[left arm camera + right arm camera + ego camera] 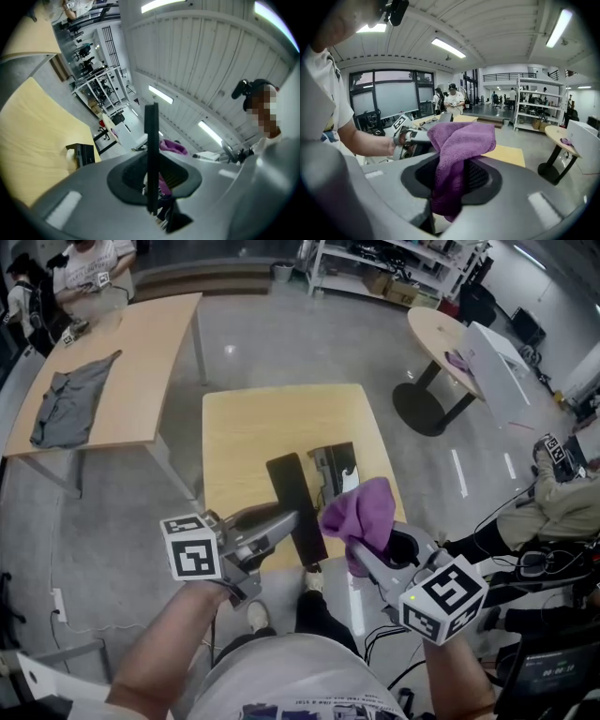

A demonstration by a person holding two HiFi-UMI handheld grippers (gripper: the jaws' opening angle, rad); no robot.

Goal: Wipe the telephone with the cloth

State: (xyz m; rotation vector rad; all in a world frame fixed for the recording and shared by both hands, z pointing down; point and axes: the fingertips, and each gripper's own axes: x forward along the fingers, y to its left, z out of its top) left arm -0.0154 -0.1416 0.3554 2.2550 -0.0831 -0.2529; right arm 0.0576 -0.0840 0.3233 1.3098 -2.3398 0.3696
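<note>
Centre: we find a small wooden table (272, 427) standing on the grey floor (281, 338), with a telephone base (336, 468) lying near its lower right edge. Upper left: a longer table (141, 343) carries a grey garment (70, 401).

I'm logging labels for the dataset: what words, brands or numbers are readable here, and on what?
None can be read.
Print on the person's shirt: too blurred.
Writing on the dark screen: too small.
The marker cubes carry only square patterns, no letters.
</note>
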